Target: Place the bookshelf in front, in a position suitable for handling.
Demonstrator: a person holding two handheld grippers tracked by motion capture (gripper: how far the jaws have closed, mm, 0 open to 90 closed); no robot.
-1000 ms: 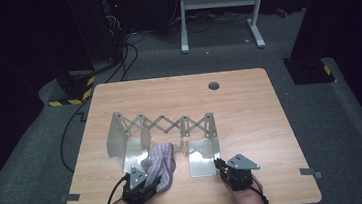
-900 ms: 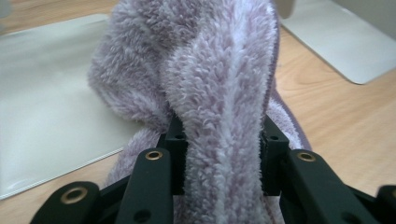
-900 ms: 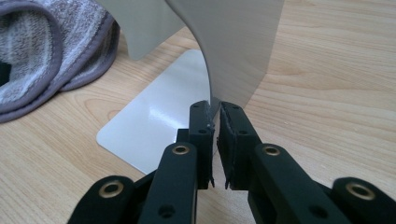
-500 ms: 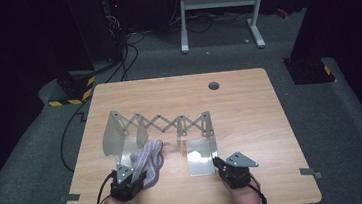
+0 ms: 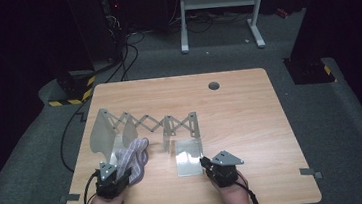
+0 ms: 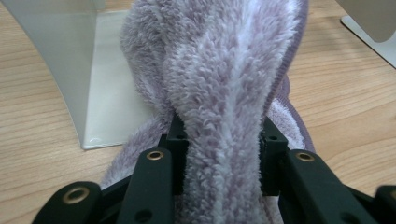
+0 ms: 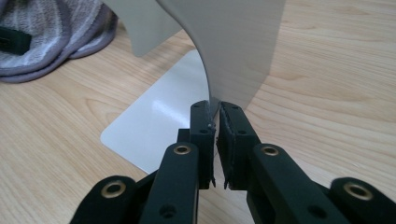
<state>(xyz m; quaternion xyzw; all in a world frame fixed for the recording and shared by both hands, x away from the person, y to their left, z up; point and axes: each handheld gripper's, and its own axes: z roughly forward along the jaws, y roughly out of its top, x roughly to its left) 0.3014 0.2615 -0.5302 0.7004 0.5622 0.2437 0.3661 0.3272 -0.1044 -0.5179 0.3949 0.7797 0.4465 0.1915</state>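
High view: left gripper (image 5: 112,181) clamps the towel (image 5: 133,159); right gripper (image 5: 214,168), level, pinches the bookend plate (image 7: 238,51).

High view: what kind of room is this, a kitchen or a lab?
Probably a lab or test room: a bare wooden table on grey carpet, loose cables on the floor, and a metal equipment stand behind.

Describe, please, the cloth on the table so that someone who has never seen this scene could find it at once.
On the wooden table stands a metal rack of upright plates joined by a scissor lattice. At its left end, near the table's front edge, lies a fluffy lilac towel, bunched up and clamped in the left gripper. It is the one soft, fuzzy item there; the things beside it are hard and smooth.
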